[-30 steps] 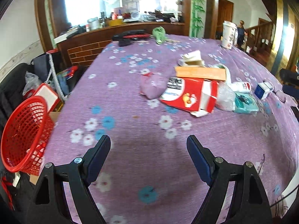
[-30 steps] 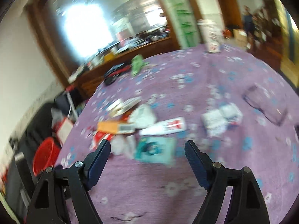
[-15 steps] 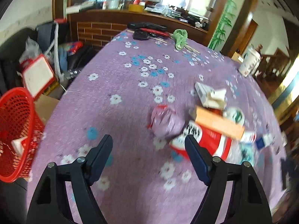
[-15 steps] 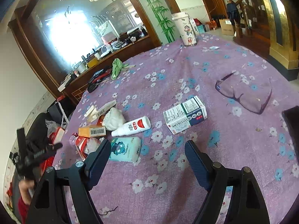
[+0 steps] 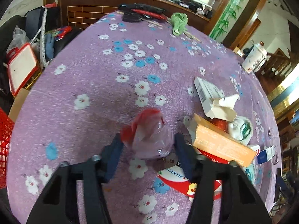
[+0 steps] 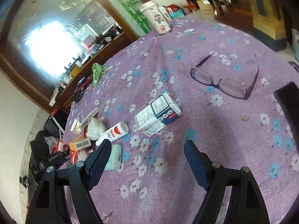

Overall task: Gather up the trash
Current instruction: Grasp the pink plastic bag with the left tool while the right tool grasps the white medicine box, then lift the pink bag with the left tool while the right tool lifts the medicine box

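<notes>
Two handheld grippers work over a round table (image 5: 89, 85) covered in a purple cloth printed with white and blue flowers. The left gripper (image 5: 147, 147) has its dark blue fingers (image 5: 114, 155) clamped on a crumpled clear plastic bag with a red edge (image 5: 149, 136), which sits on the cloth between them. Just right of the bag lies a heap of litter: an orange cardboard box (image 5: 220, 143), an opened white carton (image 5: 214, 99) and a red and white printed packet (image 5: 188, 183) partly under the right finger. A red plastic mesh basket (image 5: 4, 145) shows at the far left edge, off the table.

The right gripper (image 6: 147, 155) hovers over bare cloth, its fingers (image 6: 196, 162) wide apart and closing slightly, with nothing between them. Ahead of it lie a white and blue printed box (image 6: 158, 115) and a white bottle with a red label (image 6: 115, 130). A pale teal tissue pack (image 6: 115, 156) touches its left finger. Purple-framed glasses (image 6: 228, 78) rest further right.
</notes>
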{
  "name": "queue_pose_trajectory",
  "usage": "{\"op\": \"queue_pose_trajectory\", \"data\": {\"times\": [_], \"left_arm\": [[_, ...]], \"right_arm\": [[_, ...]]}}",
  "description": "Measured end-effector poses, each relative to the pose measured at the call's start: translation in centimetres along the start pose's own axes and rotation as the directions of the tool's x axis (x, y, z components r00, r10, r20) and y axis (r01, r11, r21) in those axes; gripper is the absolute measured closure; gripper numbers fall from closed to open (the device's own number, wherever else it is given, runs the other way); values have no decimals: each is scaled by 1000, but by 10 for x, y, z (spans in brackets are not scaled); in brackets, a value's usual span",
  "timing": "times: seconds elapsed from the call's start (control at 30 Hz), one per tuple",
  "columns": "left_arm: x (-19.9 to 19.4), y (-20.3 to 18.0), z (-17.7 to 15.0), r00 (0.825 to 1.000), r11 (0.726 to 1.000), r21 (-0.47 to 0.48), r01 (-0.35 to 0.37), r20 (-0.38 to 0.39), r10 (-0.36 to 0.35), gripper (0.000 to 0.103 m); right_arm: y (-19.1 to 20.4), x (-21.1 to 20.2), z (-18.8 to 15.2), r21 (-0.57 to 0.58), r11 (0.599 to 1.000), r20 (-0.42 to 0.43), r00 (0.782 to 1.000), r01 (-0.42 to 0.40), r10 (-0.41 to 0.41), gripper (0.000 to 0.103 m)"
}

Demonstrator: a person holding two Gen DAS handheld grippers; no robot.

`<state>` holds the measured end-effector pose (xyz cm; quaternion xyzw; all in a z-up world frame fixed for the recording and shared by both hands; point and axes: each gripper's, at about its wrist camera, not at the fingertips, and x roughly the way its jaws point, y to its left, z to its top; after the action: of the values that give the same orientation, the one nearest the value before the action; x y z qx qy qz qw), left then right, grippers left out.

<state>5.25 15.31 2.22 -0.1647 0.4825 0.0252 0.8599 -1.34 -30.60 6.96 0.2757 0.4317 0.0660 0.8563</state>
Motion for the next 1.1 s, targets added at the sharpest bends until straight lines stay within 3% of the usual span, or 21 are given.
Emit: {"op": "queue_pose_trajectory", "data": {"times": [0.17, 0.4, 0.53, 0.6, 0.7, 0.73, 0.87, 1.1], "left_arm": [[1, -4, -5, 999, 999, 43, -19, 39, 17, 61], [-41, -1, -20, 978, 992, 99, -81, 198, 60, 61], [-63, -1, -35, 962, 986, 130, -107, 265, 69, 61], [-69, -3, -42, 957, 982, 148, -114, 282, 68, 61], [-75, -6, -53, 956, 979, 174, -110, 289, 56, 61], [-76, -7, -56, 956, 978, 180, -109, 290, 53, 61], [-77, -11, -69, 958, 975, 202, -97, 283, 37, 61], [-76, -17, -87, 965, 974, 214, -80, 262, 22, 61]], "right_arm": [[-4, 21, 18, 60, 998, -42, 999, 28, -26, 22], [1, 56, 40, 98, 987, -86, 989, 126, -118, 22], [18, 75, 50, 47, 974, -81, 973, 222, -218, 22], [29, 90, 54, -18, 956, -89, 952, 294, -294, 27], [34, 106, 50, -70, 941, -121, 934, 330, -337, 34], [36, 107, 47, -90, 940, -115, 934, 329, -338, 34], [43, 90, 36, -146, 936, -78, 939, 321, -334, 62], [54, 48, 5, -185, 964, -28, 979, 192, -201, 64]]}}
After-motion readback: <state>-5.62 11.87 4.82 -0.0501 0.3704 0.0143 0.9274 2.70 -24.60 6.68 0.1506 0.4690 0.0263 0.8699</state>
